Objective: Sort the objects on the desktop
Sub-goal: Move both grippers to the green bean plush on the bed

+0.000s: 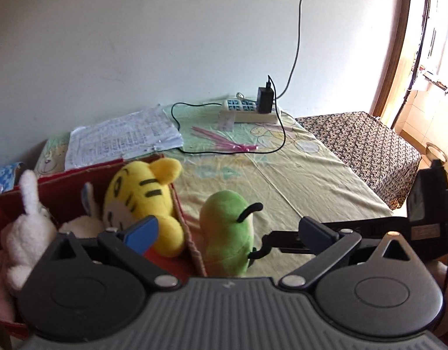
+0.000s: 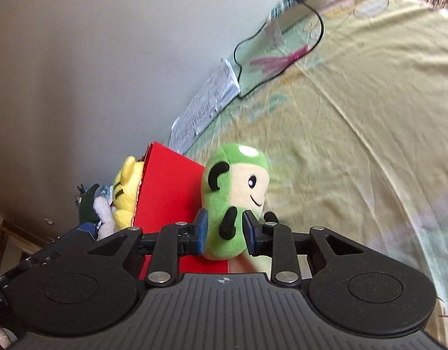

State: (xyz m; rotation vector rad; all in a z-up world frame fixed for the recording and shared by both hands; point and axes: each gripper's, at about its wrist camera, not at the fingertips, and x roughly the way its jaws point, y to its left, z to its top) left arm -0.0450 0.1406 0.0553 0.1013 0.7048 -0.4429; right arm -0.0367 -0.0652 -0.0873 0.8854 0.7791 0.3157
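The right claw (image 2: 225, 233) pinches the green plush toy (image 2: 235, 198) at its lower body, just outside the red box (image 2: 168, 192) at three o'clock. The left claw (image 1: 227, 233) gapes wide, empty, above the box holding the yellow tiger plush (image 1: 142, 195).

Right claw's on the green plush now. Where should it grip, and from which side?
Grip the green plush across its lower body, as the right claw does now, coming level from the side away from the red box. The toy stands upright close beside the box wall, so that side is open, and the soft, narrow waist fits between the fingers.
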